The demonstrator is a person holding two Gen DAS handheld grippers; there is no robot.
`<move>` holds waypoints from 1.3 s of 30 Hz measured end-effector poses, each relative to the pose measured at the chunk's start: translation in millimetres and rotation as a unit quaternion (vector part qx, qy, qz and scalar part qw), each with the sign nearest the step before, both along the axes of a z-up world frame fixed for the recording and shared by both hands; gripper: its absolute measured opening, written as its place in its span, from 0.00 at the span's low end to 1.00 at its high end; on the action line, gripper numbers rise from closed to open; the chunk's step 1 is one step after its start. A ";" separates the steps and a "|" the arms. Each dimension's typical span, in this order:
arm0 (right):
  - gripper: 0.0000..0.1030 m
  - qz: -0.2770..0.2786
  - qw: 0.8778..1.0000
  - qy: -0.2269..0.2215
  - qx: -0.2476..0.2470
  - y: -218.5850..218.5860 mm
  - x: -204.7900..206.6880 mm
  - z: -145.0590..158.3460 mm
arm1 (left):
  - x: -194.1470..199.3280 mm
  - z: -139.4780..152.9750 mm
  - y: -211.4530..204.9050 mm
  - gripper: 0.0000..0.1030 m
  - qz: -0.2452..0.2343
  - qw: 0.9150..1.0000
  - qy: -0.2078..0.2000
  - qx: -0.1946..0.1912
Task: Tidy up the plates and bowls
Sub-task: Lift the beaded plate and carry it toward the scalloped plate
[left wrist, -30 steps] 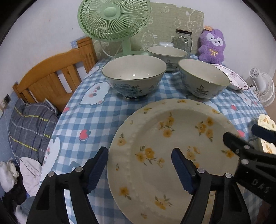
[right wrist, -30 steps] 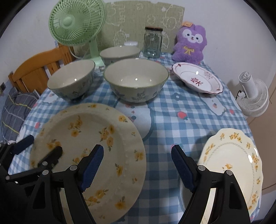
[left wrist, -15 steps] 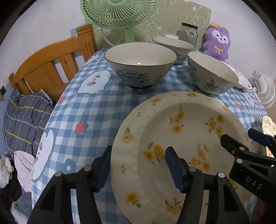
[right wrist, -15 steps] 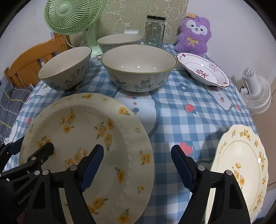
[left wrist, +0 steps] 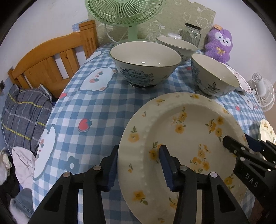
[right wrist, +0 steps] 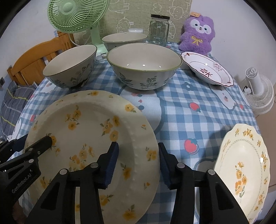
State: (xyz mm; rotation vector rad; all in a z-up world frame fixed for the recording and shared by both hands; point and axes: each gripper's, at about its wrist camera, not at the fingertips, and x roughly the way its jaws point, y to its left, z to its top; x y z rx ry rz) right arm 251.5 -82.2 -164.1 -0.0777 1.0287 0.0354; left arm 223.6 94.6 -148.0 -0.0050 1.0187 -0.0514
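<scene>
A large cream plate with yellow flowers (left wrist: 186, 131) (right wrist: 89, 129) lies at the near edge of the checked table. My left gripper (left wrist: 138, 162) straddles its left rim, jaws open with one finger outside and one over the plate. My right gripper (right wrist: 138, 158) straddles its right rim the same way, open. Behind the plate stand three bowls: a blue-patterned bowl (left wrist: 144, 63) (right wrist: 70, 67), a green-rimmed leaf bowl (right wrist: 144, 65) (left wrist: 213, 77), and a third bowl (right wrist: 124, 40) (left wrist: 177, 45) at the back. A scalloped yellow-flower plate (right wrist: 245, 163) lies at the right front. A pink-rimmed dish (right wrist: 207, 69) sits at the back right.
A green fan (right wrist: 77, 15), a glass jar (right wrist: 158, 29) and a purple plush toy (right wrist: 198, 32) stand at the table's back. A wooden chair (left wrist: 51, 63) and a bundle of clothes (left wrist: 22, 113) are off the left edge. A white fan (right wrist: 258, 89) stands off the right edge.
Both grippers moved forward and inward onto the big flowered plate. Each now has the plate's rim between its fingers, and the jaws have narrowed.
</scene>
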 end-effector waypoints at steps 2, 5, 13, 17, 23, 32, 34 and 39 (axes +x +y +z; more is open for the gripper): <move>0.46 0.002 1.000 0.002 -0.005 0.5 0.3 0.5 | 1.5 0.4 0.6 0.45 -0.011 1.000 0.008 0.001; 0.45 0.006 1.000 0.008 -0.008 0.6 1.2 1.2 | 4.1 1.2 3.2 0.44 -0.027 0.999 0.019 -0.005; 0.42 0.009 0.999 0.031 0.001 -2.3 6.2 3.3 | 7.2 2.1 4.3 0.42 -0.060 0.998 0.037 0.001; 0.41 0.006 0.999 0.032 0.004 -3.5 6.2 3.8 | 8.5 3.2 3.7 0.41 -0.057 0.998 0.041 0.003; 0.41 0.000 0.999 0.034 0.001 -3.0 6.2 5.0 | 8.9 5.3 1.9 0.41 -0.049 0.998 0.043 0.007; 0.41 -0.004 0.999 0.037 -0.002 -1.8 5.1 8.4 | 7.7 5.9 0.2 0.41 -0.041 0.998 0.054 0.003; 0.41 -0.003 0.999 0.038 -0.002 -2.5 5.1 9.1 | 7.2 6.0 -0.3 0.41 -0.039 0.998 0.055 0.002; 0.41 -0.004 0.999 0.040 -0.003 -4.1 3.6 10.8 | 6.6 7.5 -1.3 0.41 -0.038 0.998 0.057 0.001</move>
